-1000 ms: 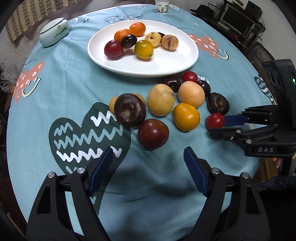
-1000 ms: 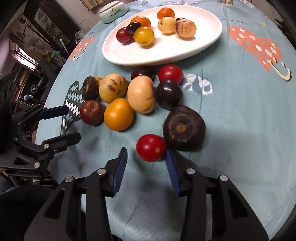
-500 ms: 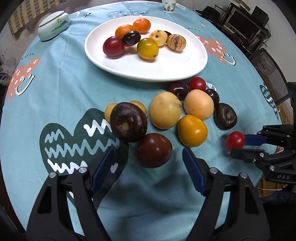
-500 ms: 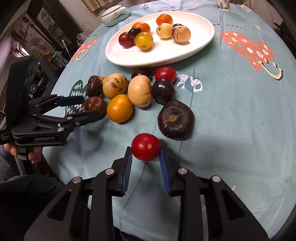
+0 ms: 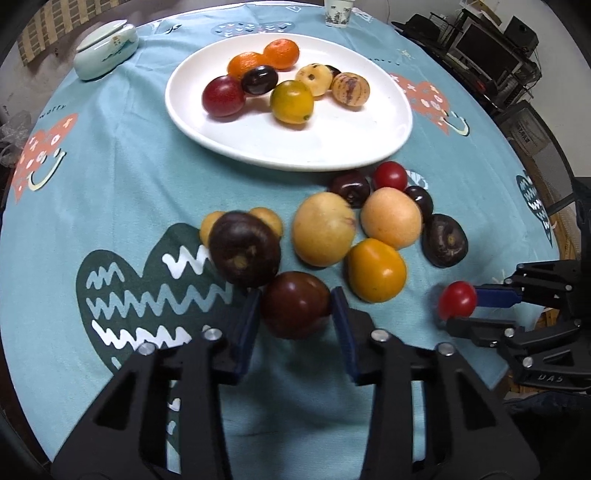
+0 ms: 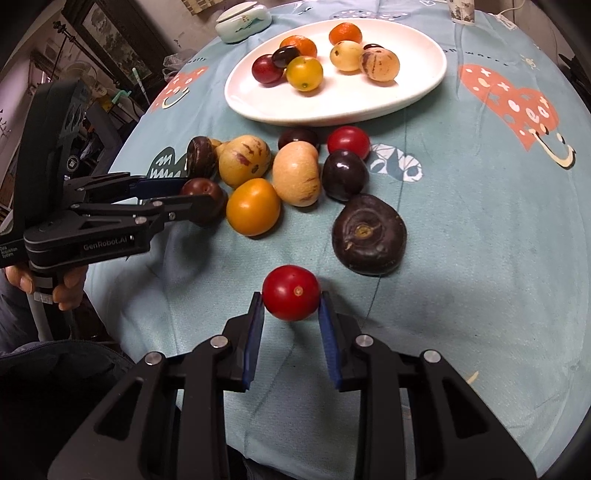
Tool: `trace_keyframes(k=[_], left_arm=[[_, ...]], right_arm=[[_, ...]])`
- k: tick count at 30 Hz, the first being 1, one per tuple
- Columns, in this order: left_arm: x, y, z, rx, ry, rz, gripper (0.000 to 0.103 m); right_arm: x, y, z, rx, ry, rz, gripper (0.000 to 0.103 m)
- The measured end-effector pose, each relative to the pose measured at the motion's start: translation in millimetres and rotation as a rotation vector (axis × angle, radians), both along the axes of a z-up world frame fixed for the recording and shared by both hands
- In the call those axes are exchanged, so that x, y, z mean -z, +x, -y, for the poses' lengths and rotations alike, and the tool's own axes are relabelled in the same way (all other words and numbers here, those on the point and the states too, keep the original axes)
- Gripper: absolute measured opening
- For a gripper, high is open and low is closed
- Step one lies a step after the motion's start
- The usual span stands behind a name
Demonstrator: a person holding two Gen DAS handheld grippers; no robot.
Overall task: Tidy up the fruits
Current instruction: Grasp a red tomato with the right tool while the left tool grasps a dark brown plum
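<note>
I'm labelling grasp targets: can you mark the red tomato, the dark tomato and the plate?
Red tomato (image 6: 291,292), right wrist view, middle of its front face.
Dark tomato (image 5: 295,303), left wrist view, middle of its top side.
Plate (image 5: 332,140), left wrist view, bare white patch near its front rim.

A small dark fruit (image 5: 333,69) on the plate (image 5: 369,147) hides behind two pale ones; the paper cup (image 5: 338,14) at the counter's far edge is cropped.

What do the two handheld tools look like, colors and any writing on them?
Both are matte black plastic with blue pads inside the fingers and silver screw heads at the joints. The left tool carries white "GenRobot.AI" lettering on its body, gripped by a bare hand. The right tool shows "DAS" lettering. No cables visible.
</note>
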State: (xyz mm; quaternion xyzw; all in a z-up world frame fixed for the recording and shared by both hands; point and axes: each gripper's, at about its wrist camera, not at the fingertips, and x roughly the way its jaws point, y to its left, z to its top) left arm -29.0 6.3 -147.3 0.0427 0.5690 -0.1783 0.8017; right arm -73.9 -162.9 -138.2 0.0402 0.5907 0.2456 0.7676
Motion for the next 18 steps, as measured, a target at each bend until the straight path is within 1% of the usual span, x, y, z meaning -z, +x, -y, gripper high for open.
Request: trace_keyframes(k=[4,8,14,18], left_arm=[[-2.0,-3.3,6.5,0.019,0.049,0.011,0.038],[-9.8,-5.9,9.3,0.028,0.068,0.023,0.038],[-40.8,-8.1,17.4,0.068,0.061,0.107,0.038],[-60.3,3.6,20.3,0.079,0.049,0.162,0.038]], right_arm=[[-0.4,-0.7,-1.2,-0.007,0.0,0.002,0.03],[1.3,0.4,-1.4,-0.008,-0.002,-0.004,0.03],[-4.9,2.1,-0.8,-0.019,0.005,0.01,0.03],[-22.4,13.3,0.3,-0.026,0.028,0.051,0.03]])
